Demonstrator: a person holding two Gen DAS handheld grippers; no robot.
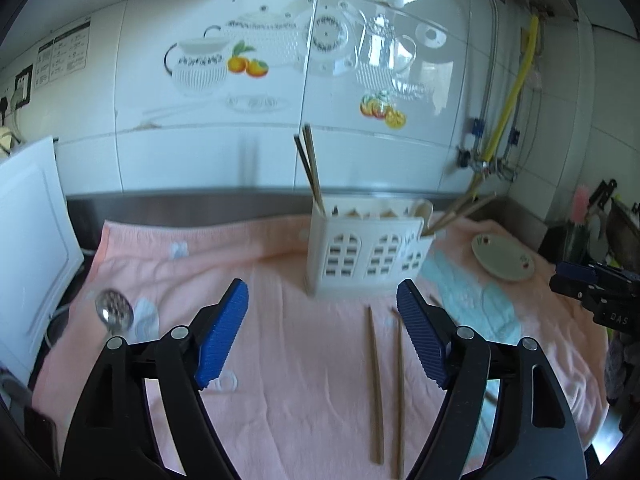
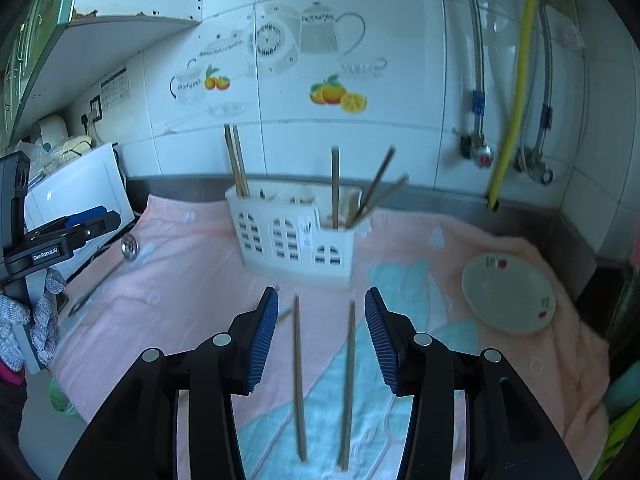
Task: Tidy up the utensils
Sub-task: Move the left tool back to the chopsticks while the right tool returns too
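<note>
A white utensil holder (image 1: 366,254) (image 2: 296,234) stands on a pink towel (image 1: 280,360) (image 2: 192,280), with several chopsticks upright in it. Two loose brown chopsticks (image 1: 376,384) (image 2: 298,376) lie on the towel in front of it. A metal spoon (image 1: 114,312) (image 2: 129,246) lies at the towel's left edge. My left gripper (image 1: 322,340) is open and empty above the towel, with the loose chopsticks just inside its right finger. My right gripper (image 2: 322,342) is open and empty, with both loose chopsticks lying between its fingers below.
A small round plate (image 1: 504,260) (image 2: 508,298) sits on the towel to the right. A white appliance (image 1: 28,256) (image 2: 80,188) stands at the left. The tiled wall with pipes and a yellow hose (image 2: 516,80) runs behind the counter.
</note>
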